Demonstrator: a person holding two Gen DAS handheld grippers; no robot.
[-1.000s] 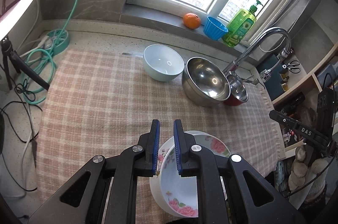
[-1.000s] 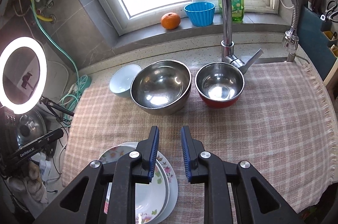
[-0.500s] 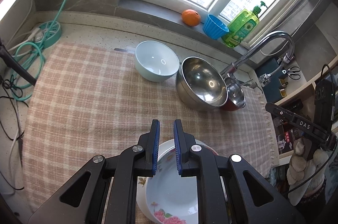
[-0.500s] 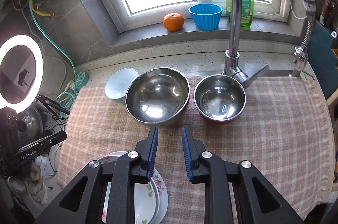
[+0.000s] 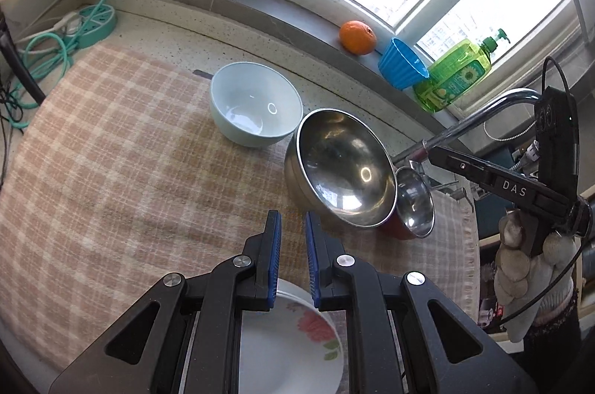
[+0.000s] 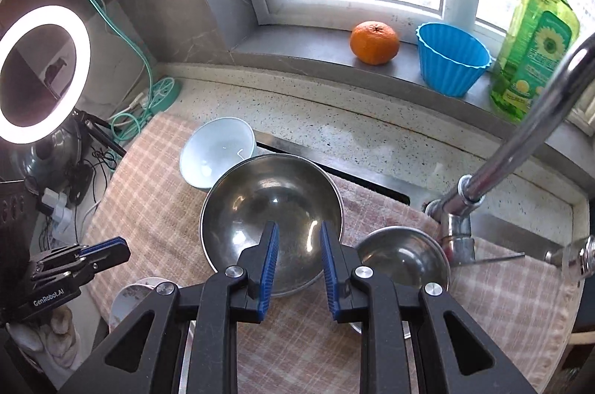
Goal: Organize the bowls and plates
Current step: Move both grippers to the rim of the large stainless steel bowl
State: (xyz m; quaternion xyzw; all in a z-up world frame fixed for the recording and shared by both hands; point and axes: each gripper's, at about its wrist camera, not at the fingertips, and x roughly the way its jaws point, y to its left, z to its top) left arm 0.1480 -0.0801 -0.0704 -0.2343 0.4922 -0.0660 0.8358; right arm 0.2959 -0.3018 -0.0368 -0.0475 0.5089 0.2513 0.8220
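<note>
A checked cloth (image 5: 111,178) is covering the counter, lying bare and wide to the left of the bowls, its fringed right edge hanging by the faucet (image 6: 520,148). The large steel bowl (image 6: 271,208) is sitting between the pale blue bowl (image 5: 256,109) and the small steel bowl (image 6: 403,256); flowered plates (image 5: 297,338) are lying at the near edge. "GenRobot.AI" is showing on the left gripper (image 5: 292,237), "DAS" on the right gripper (image 6: 297,241). Both are hovering with narrow gaps, gripping nothing.

Glossy steel bowls (image 6: 271,215), matt checked cloth (image 5: 111,170), glazed plates (image 5: 290,338)
</note>
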